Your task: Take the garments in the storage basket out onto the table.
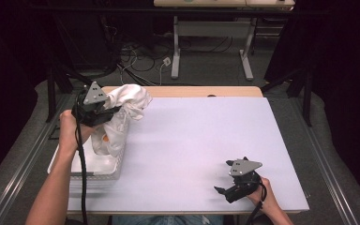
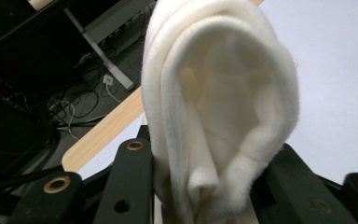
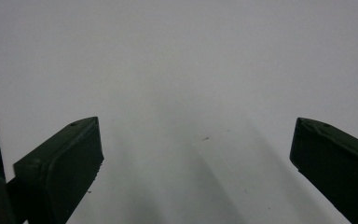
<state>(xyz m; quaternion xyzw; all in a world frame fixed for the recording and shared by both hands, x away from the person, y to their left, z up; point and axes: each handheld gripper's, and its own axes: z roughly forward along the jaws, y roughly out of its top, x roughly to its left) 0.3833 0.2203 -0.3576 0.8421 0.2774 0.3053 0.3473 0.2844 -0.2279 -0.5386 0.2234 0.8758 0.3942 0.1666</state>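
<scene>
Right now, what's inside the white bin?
More white cloth with an orange patch; the left hand-held gripper lifts a white towel above it. The bin bottom is covered.

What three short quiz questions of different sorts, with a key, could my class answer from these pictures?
1. True or false: the right gripper holds the cloth.
2. What does the left gripper grip?
A. a cable
B. the cloth
C. nothing
3. Fill in: the cloth hangs above the white ____ at the table's left edge.

Key
1. False: its jaws stand wide apart over the bare table.
2. B
3. bin
</scene>
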